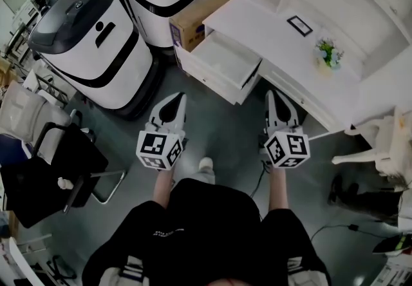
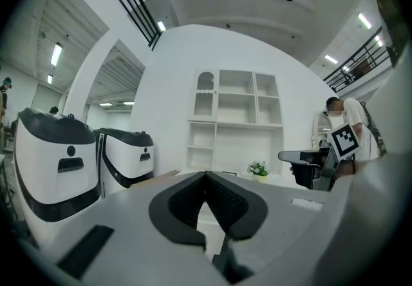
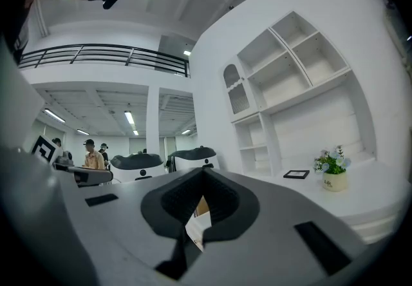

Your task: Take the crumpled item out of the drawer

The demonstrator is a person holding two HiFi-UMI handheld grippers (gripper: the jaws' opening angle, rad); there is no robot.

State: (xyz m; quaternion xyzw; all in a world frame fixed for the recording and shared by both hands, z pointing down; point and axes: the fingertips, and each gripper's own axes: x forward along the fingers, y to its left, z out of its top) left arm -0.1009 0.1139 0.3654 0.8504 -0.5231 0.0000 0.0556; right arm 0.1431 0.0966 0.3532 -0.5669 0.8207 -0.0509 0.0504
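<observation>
Left claw (image 1: 171, 108) and right claw (image 1: 279, 105) are both closed and empty, held level for the approach. The open drawer (image 1: 224, 59) of the table (image 1: 257, 27) lies ahead of them. The crumpled item is probably inside but cannot be made out.

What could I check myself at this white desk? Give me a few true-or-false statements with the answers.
1. The desk's drawer is pulled open. True.
2. The left gripper holds a crumpled item. False: its jaws are together with nothing between them.
3. A small potted plant stands on the desk. True.
4. Both grippers reach inside the drawer. False: the left gripper and the right gripper are short of the desk, over the floor.
5. The picture frame lies in the drawer. False: it is on the desk top.
</observation>
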